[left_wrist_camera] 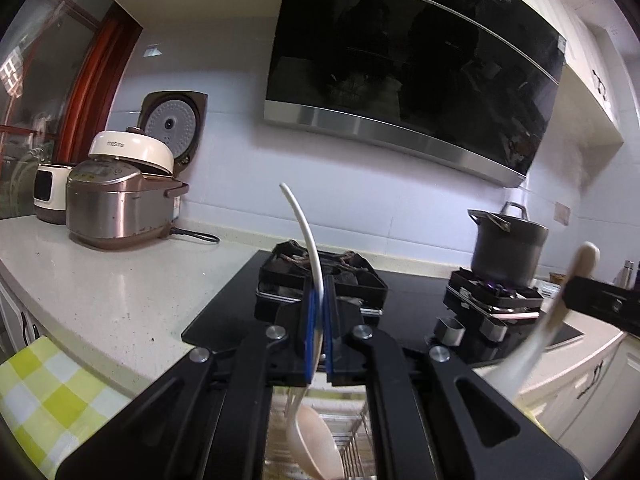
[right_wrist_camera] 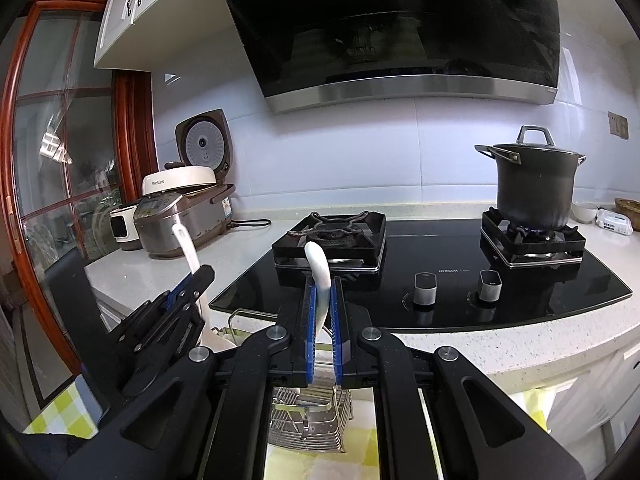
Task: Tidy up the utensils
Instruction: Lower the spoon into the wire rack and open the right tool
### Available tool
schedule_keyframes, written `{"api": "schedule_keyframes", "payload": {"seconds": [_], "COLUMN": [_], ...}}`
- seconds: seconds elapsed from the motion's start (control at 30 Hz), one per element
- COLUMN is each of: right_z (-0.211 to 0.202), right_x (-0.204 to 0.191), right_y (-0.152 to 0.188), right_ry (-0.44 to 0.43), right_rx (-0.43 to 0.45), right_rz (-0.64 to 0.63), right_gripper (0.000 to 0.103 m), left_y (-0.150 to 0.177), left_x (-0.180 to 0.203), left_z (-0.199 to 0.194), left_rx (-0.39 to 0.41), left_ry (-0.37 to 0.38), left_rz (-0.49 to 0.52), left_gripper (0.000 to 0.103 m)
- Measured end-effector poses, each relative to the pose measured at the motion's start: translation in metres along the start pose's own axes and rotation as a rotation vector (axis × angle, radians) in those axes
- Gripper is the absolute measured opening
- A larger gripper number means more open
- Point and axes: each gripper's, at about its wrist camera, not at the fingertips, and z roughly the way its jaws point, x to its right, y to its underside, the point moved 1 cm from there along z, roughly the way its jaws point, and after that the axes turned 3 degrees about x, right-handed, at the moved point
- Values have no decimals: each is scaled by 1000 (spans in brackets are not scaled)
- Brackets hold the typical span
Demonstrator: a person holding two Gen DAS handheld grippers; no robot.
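Observation:
My left gripper (left_wrist_camera: 319,300) is shut on a white ladle (left_wrist_camera: 306,236). Its thin handle curves up past the fingertips and its pale bowl (left_wrist_camera: 316,444) hangs below the jaws. My right gripper (right_wrist_camera: 323,292) is shut on a white spoon (right_wrist_camera: 319,268), whose handle end sticks up between the blue pads. A wire utensil rack (right_wrist_camera: 308,420) stands below the right gripper, over a yellow checked cloth. The left gripper also shows in the right wrist view (right_wrist_camera: 192,280), holding its ladle at the left. The right gripper and its blurred spoon (left_wrist_camera: 560,308) show at the right of the left wrist view.
A black glass gas hob (right_wrist_camera: 440,260) lies ahead, with a dark lidded pot (right_wrist_camera: 532,184) on the lit right burner. Rice cookers (right_wrist_camera: 184,216) stand on the white counter at the left. A range hood (right_wrist_camera: 400,20) hangs above. A yellow checked cloth (left_wrist_camera: 48,392) lies at the lower left.

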Motion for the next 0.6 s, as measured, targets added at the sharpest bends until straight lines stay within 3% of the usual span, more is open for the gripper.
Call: {"api": "schedule_keyframes", "payload": {"seconds": [0.5, 0.57, 0.6], "right_z": [34, 42, 46], "right_x": [-11, -12, -11], "right_y": [18, 24, 26], "right_ry": [27, 28, 27], "right_rx": [-100, -132, -144], "right_rz": [-59, -63, -60], "right_gripper": [8, 8, 9], "left_y": [13, 14, 14], "left_x": [-7, -11, -13], "left_z": [-20, -19, -18], "left_rx": [-27, -34, -40], "left_ry": [-9, -23, -29], "left_rz": [78, 67, 62], "left_gripper": [7, 16, 25]}}
